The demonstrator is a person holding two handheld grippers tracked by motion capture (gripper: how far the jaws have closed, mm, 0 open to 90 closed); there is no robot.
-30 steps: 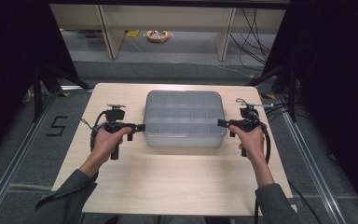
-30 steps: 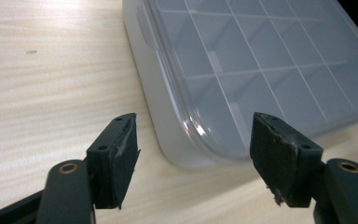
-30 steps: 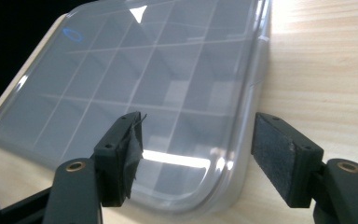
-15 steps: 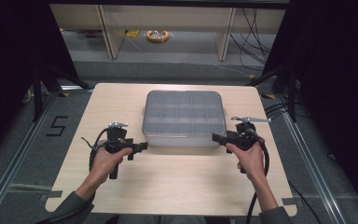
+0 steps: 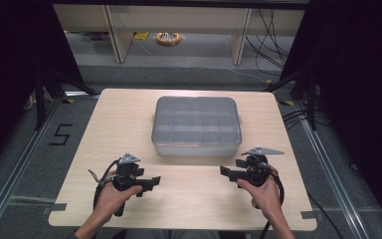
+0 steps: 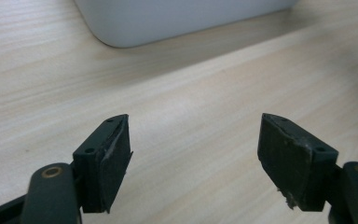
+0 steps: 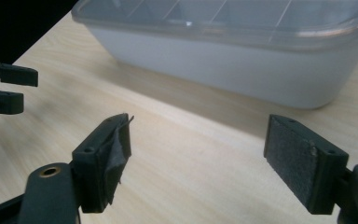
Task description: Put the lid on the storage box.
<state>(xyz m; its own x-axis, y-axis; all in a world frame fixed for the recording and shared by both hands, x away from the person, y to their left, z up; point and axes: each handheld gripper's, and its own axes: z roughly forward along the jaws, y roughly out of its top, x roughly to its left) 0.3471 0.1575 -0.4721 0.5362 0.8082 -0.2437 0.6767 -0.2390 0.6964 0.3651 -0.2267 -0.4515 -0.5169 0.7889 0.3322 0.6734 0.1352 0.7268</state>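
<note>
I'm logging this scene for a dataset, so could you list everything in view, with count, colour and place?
Compartment box: one, grey base with a clear lid showing dividers, shut, at the table's middle towards the far side.
Table: one, light wood, under everything.
Tape roll: one, yellowish, on the floor beyond the table.
Shelf legs: pale, at the far floor.
Floor mark "5": one, black, left of the table.
Left gripper: one, black, open, over the near left of the table, apart from the box.
Right gripper: one, black, open, near right, apart from the box.
Hands: two, gripping the handles.
</note>
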